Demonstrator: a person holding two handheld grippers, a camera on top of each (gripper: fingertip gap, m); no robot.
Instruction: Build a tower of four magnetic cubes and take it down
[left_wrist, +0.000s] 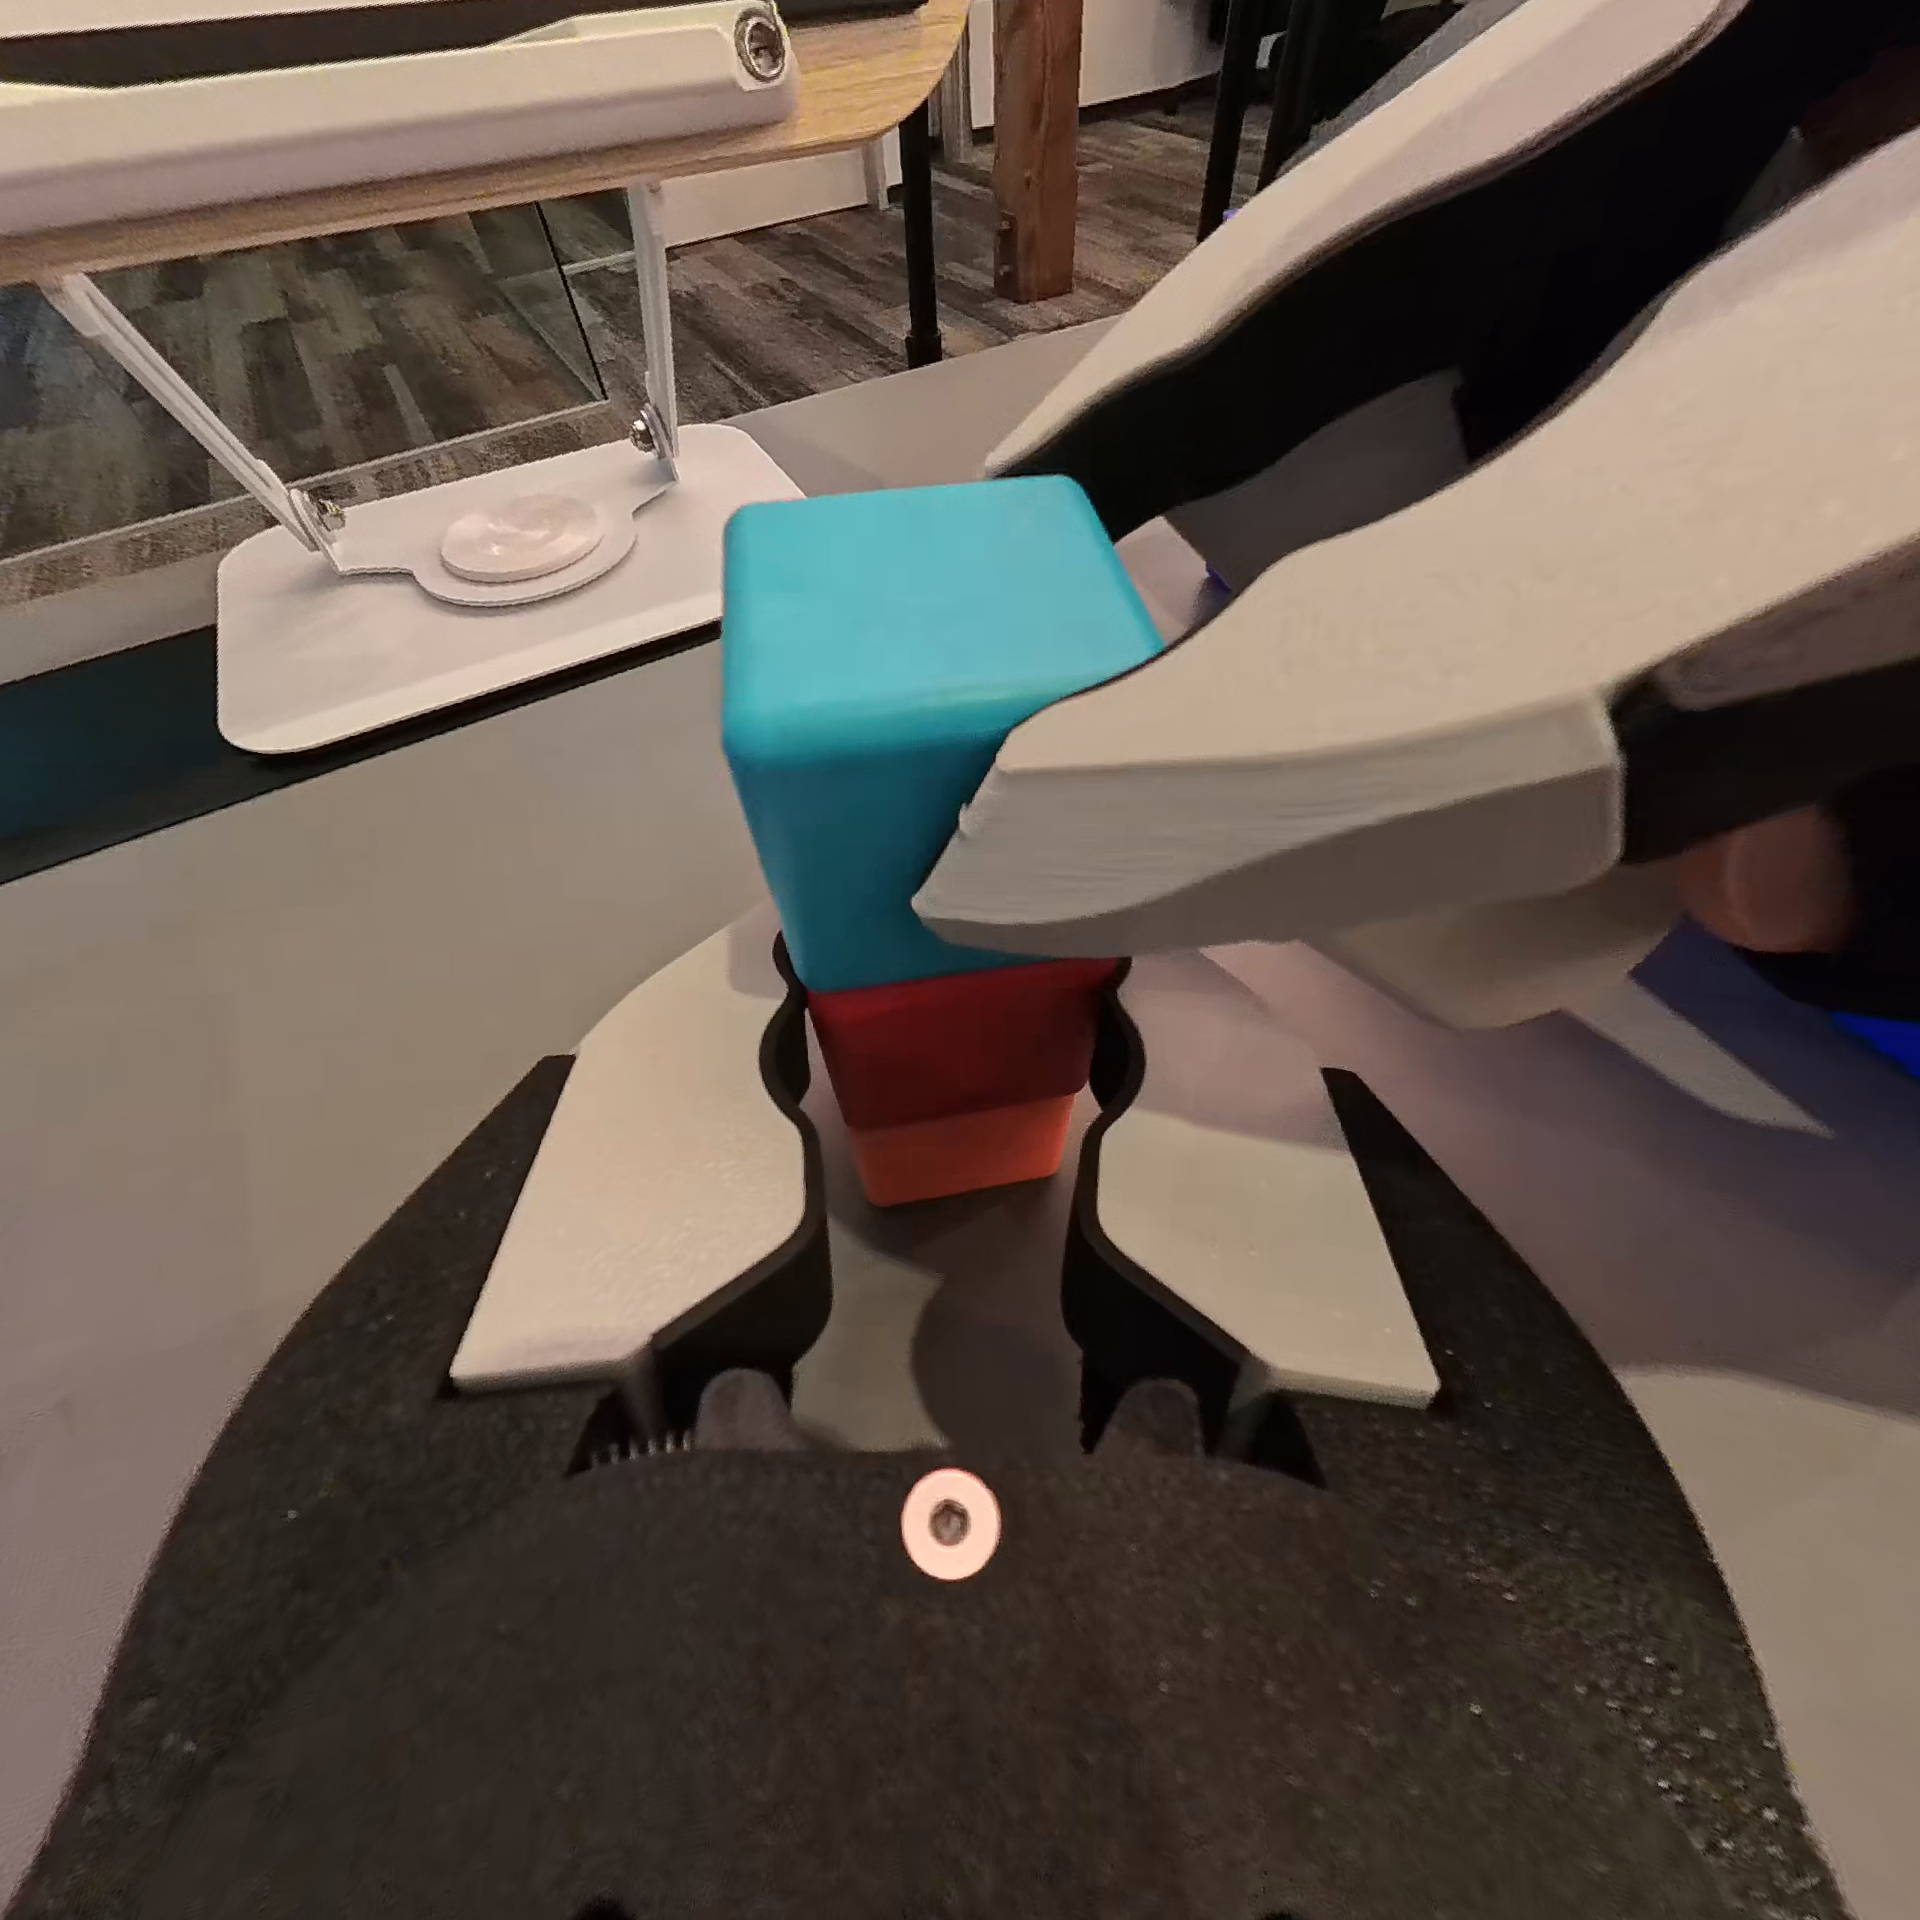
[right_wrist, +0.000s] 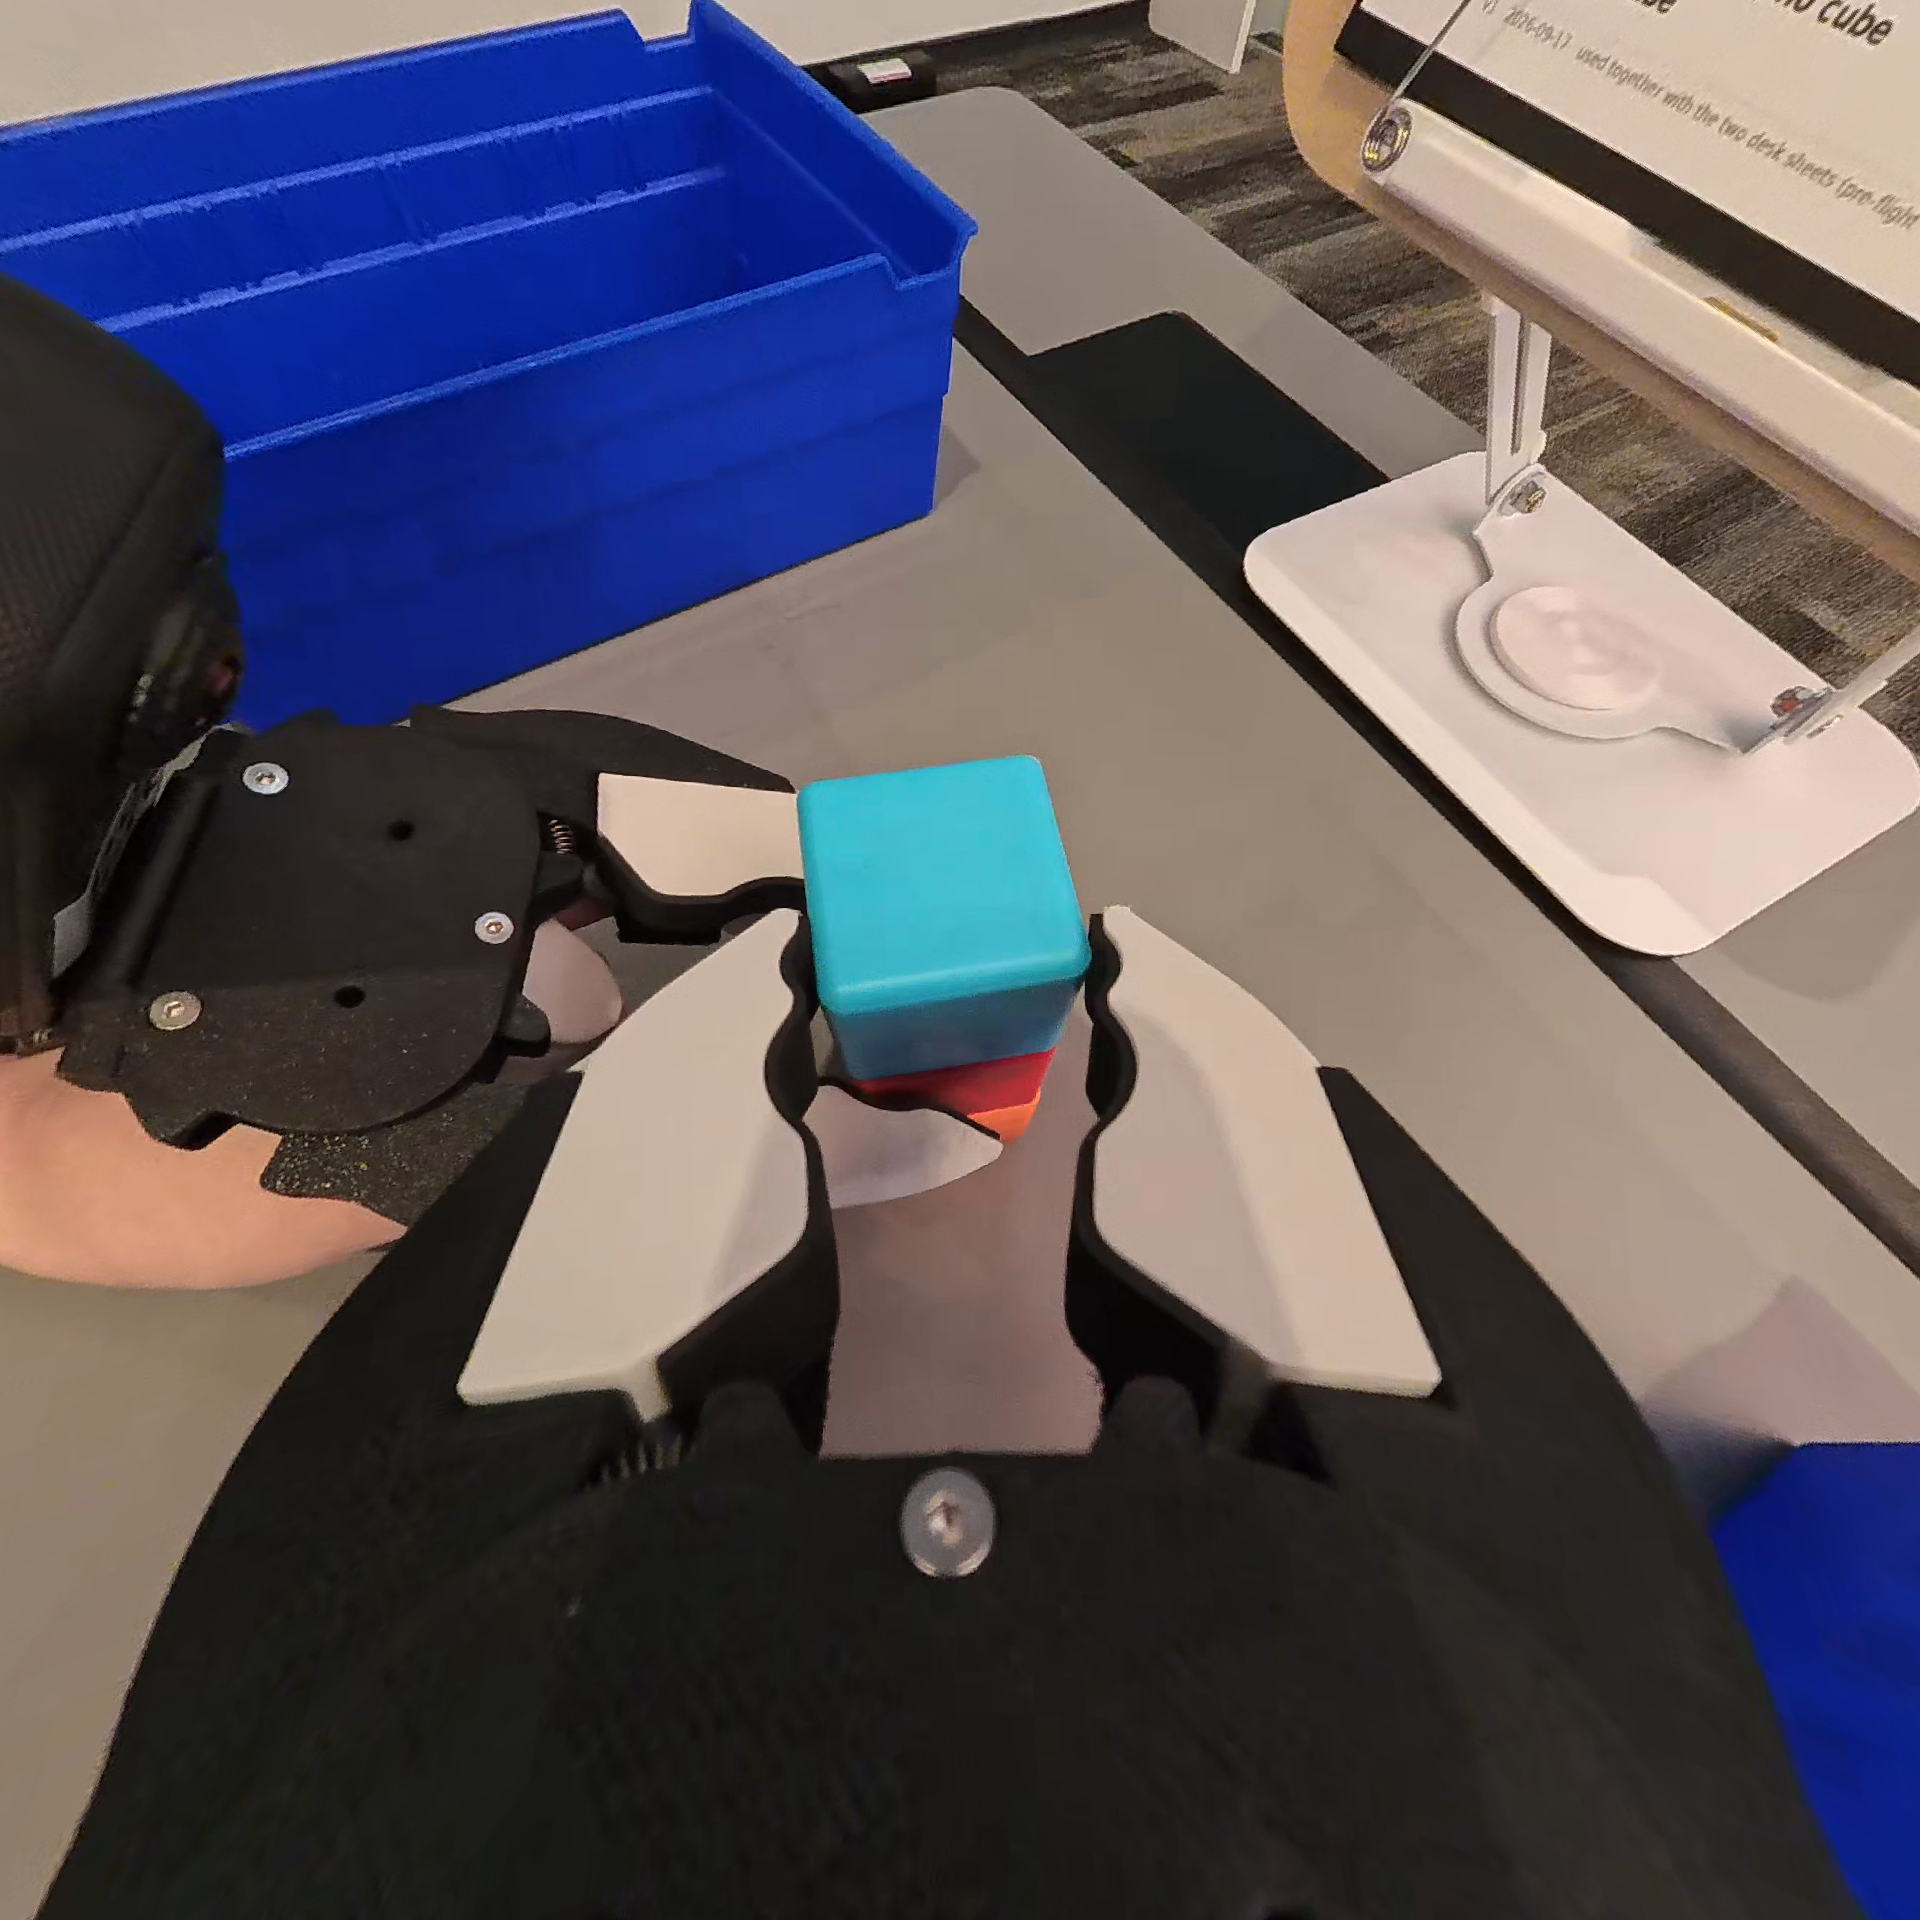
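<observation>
Nearest, the left tongs (left_wrist: 951, 1049) pinch the red cube (left_wrist: 951, 1039) mid-stack, above the orange cube (left_wrist: 961, 1158) on the grey bench (left_wrist: 312, 1039). Atop red, the teal cube (right_wrist: 940, 914) is pinched by the right tongs (right_wrist: 940, 997). Beyond the stack sit a blue bin (right_wrist: 499, 343) and a white stand (right_wrist: 1558, 707).

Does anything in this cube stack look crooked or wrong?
Nothing stands out. The teal cube sits squarely on the dark red cube, which rests on the orange cube. The right gripper flanks the teal cube, the left gripper the red.
</observation>
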